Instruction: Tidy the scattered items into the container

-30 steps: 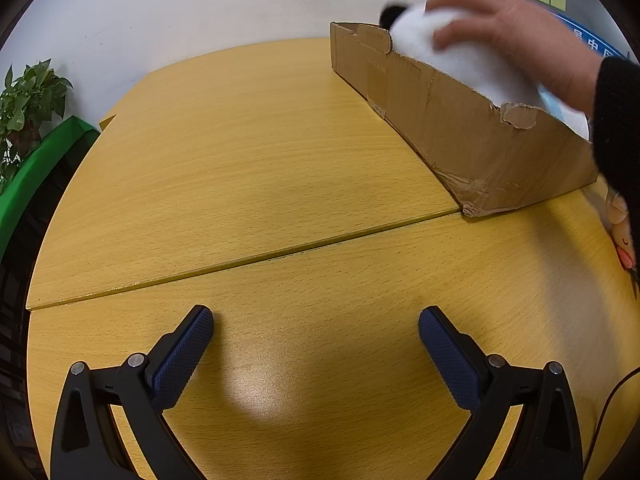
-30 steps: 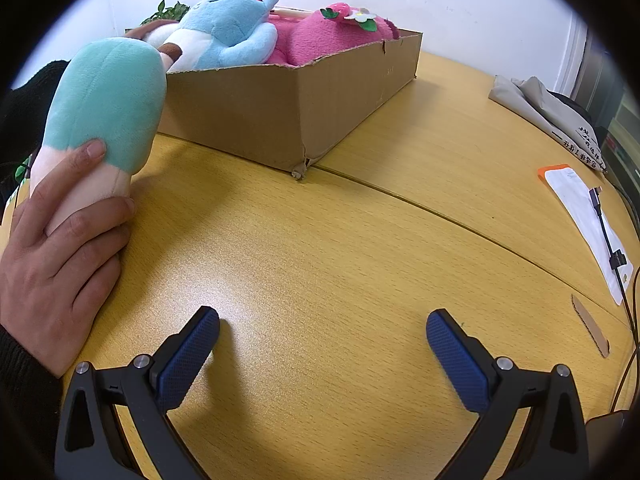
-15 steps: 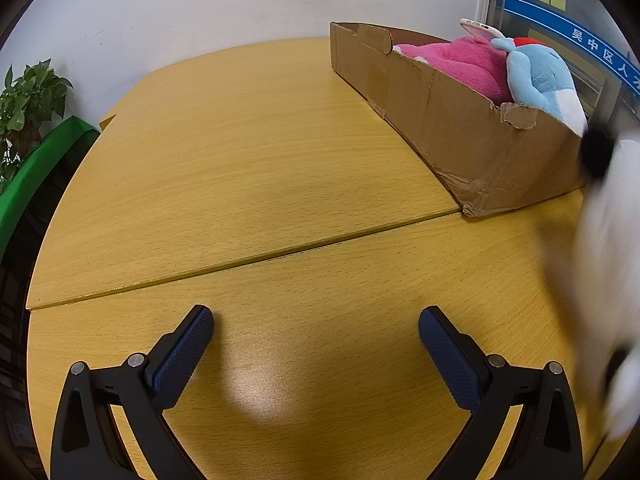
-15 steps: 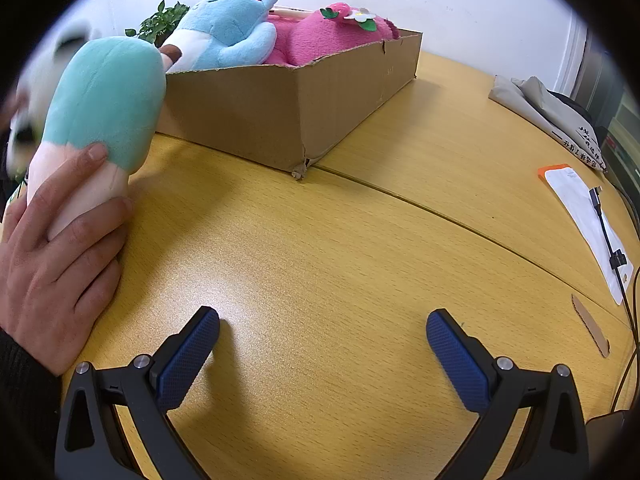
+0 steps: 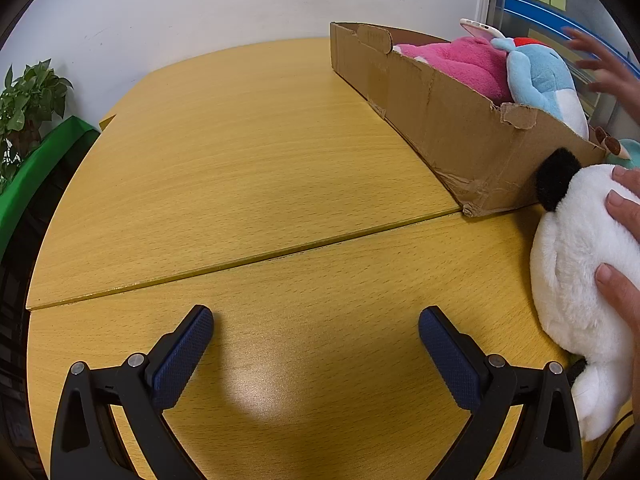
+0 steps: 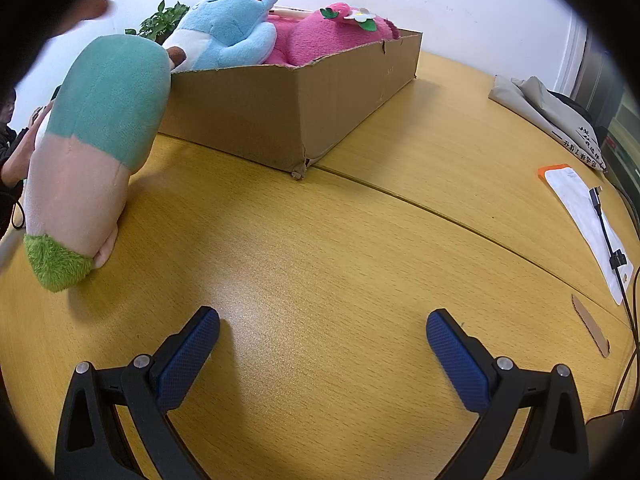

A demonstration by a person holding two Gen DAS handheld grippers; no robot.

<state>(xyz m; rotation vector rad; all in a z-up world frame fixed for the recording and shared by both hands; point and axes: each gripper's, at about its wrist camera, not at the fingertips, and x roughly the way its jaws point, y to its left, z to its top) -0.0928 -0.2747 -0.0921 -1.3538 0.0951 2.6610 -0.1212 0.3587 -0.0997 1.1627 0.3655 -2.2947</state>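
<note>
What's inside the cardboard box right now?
In the cardboard box: a pink plush and a blue plush, with a phone on top. The box walls hide anything beneath them.

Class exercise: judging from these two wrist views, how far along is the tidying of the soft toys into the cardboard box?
Done: the pink plush and blue plush lie in the cardboard box. In hand: nothing; left gripper and right gripper are open. Left: the white plush and teal plush on the table.
</note>
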